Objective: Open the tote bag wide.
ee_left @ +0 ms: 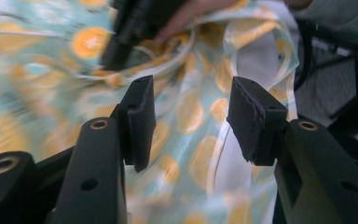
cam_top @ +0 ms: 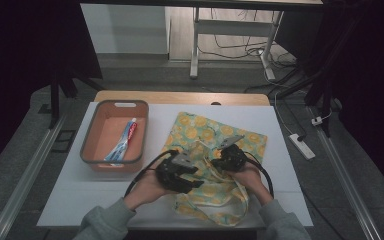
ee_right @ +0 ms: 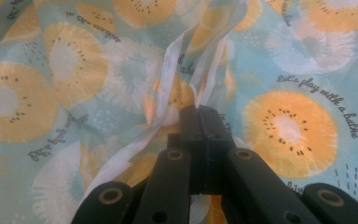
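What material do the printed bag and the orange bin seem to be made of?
The printed bag looks like thin woven cloth, matte: it creases softly and bunches where the right gripper pinches it. The orange bin looks like moulded plastic with a smooth, dull finish and a grey rim, though that rim could be rubber.

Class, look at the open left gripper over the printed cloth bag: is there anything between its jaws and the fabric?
Nothing visible. The left gripper hangs open just above the cloth bag, with bare fabric and a white drawstring beneath its jaws. The right gripper, shut on the bag's fabric, sits off to the side.
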The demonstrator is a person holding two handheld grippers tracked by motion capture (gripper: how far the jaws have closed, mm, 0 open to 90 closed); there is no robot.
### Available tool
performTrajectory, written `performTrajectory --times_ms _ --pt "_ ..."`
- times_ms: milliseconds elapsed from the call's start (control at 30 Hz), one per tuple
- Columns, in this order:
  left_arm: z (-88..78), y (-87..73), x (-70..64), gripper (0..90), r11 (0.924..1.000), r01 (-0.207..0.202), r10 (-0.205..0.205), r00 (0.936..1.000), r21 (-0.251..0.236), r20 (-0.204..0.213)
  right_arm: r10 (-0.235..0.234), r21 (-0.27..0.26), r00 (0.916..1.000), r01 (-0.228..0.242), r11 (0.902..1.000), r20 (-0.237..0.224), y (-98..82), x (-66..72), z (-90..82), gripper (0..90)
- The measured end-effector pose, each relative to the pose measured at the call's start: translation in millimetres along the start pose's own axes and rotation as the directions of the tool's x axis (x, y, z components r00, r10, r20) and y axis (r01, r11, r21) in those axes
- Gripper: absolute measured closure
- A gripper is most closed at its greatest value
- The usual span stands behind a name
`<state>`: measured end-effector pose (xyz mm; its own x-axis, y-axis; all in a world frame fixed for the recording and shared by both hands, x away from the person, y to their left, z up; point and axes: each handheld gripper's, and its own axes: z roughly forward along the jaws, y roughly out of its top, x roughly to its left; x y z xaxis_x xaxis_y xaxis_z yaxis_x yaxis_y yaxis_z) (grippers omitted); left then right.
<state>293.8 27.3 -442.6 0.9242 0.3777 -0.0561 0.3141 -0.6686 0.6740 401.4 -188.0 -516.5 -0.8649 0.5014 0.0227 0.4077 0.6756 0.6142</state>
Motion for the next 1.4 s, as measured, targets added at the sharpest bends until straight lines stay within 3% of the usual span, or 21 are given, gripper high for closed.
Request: performTrajectory --times_ms 167,333,433,467,567,733,800,833,867,1000,1133,1233,1333,1400 --pt "45.1 8.0 6.1 53.4 0.9957 0.003 -0.007 0.9993 0.093 0.037 -0.003 -0.001 0.9999 0.003 1.0000 0.016 0.2 0.9 -0.2 90.0" --pt "80.4 9.9 9.7 57.0 0.9831 -0.006 -0.006 0.9980 0.183 0.063 0.004 0.005 0.9996 -0.004 1.0000 0.028 0.1 -0.7 -2.1 90.0" --pt "95.2 7.4 12.0 68.6 0.9727 -0.009 -0.005 0.9981 0.232 0.061 0.005 -0.006 0.9995 -0.004 1.0000 0.032 -0.5 -3.4 -6.0 90.0" --pt "97.4 6.0 11.3 73.8 0.9727 -0.012 0.000 0.9985 0.232 0.055 0.005 -0.012 0.9992 -0.005 0.9999 0.039 -0.5 -4.3 -8.1 90.0" --pt "92.1 4.2 11.7 88.0 0.9725 -0.028 0.006 0.9957 0.231 0.092 0.022 -0.030 0.9970 -0.019 0.9994 0.074 -1.0 -8.7 -16.4 90.0" --pt "68.5 -0.6 -0.5 88.4 0.9784 -0.097 0.071 0.9867 0.182 0.146 0.081 -0.088 0.9868 -0.069 0.9938 0.140 -4.5 -20.6 -33.8 90.0" --pt "56.5 -2.9 -5.1 88.4 0.9816 -0.115 0.090 0.9826 0.152 0.163 0.115 -0.122 0.9783 -0.094 0.9880 0.173 -5.4 -26.0 -44.4 90.0" --pt "50.9 -4.1 -7.3 88.4 0.9814 -0.126 0.101 0.9805 0.145 0.169 0.115 -0.122 0.9783 -0.094 0.9880 0.173 -5.4 -26.0 -44.4 90.0" --pt "45.8 -5.6 -9.9 88.4 0.9813 -0.135 0.111 0.9793 0.137 0.170 0.147 -0.142 0.9689 -0.120 0.9826 0.199 -6.9 -29.3 -50.0 90.0" --pt "31.8 -11.2 -20.0 88.3 0.9807 -0.155 0.131 0.9732 0.119 0.189 0.208 -0.172 0.9502 -0.170 0.9704 0.233 -12.4 -36.7 -56.3 90.0" --pt "27.7 -12.8 -26.0 88.1 0.9768 -0.180 0.156 0.9685 0.115 0.194 0.229 -0.178 0.9425 -0.189 0.9657 0.243 -14.9 -39.2 -55.6 90.0" --pt "26.4 -13.2 -23.3 85.4 0.9790 -0.172 0.149 0.9698 0.109 0.193 0.228 -0.177 0.9421 -0.187 0.9663 0.246 -15.0 -38.8 -54.0 90.0" --pt "17.7 -13.5 -19.4 61.8 0.9871 -0.146 0.134 0.9796 0.067 0.149 0.217 -0.177 0.9478 -0.178 0.9680 0.234 -14.3 -36.8 -53.2 90.0" --pt "6.3 -13.4 -15.7 57.7 0.9929 -0.118 0.115 0.9857 0.015 0.123 0.211 -0.184 0.9522 -0.172 0.9677 0.221 -13.3 -34.4 -52.8 90.0"
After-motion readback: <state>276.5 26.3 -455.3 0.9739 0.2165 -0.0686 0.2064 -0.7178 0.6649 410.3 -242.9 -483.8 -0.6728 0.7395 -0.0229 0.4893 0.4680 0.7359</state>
